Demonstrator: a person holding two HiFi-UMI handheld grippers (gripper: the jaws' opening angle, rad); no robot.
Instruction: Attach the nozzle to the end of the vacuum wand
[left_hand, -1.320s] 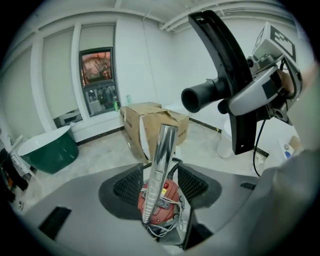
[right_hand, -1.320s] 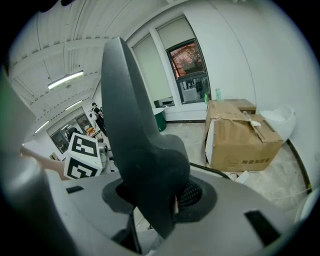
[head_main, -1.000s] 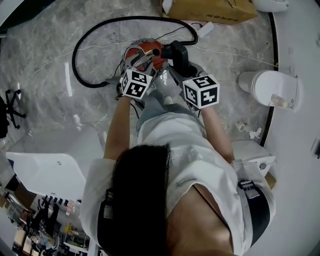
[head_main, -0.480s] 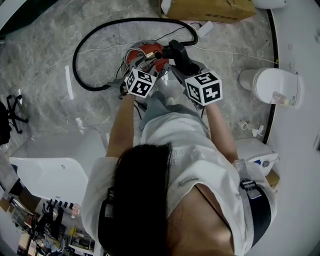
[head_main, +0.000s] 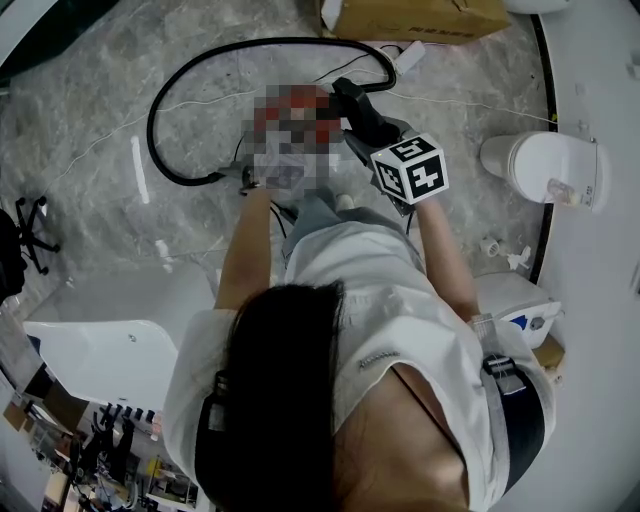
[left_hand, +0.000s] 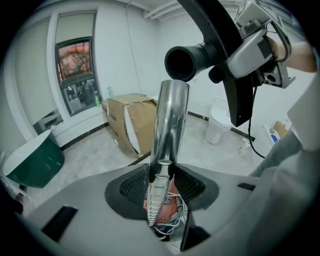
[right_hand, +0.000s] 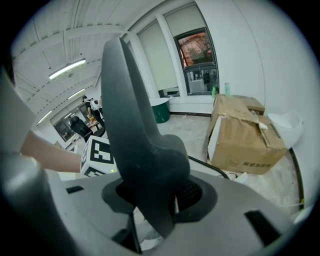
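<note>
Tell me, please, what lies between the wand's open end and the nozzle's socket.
Nothing: the left gripper view shows the wand ending just under the nozzle socket, not yet inserted.

Bare office-like workroom with a bathroom corner

A grey marble-look floor (head_main: 90, 110) is filling the upper half of the head view, with a white toilet (head_main: 545, 170) sitting at the right edge and a cardboard box (head_main: 420, 18) lying at the top. In the left gripper view a tall window (left_hand: 75, 75) is showing at the upper left in plain white walls (left_hand: 130, 55), with a green tub (left_hand: 32, 162) sitting below it. In the right gripper view strip lights (right_hand: 67, 69) are glowing at the upper left, and an office chair (right_hand: 80, 126) is standing beneath them.
</note>
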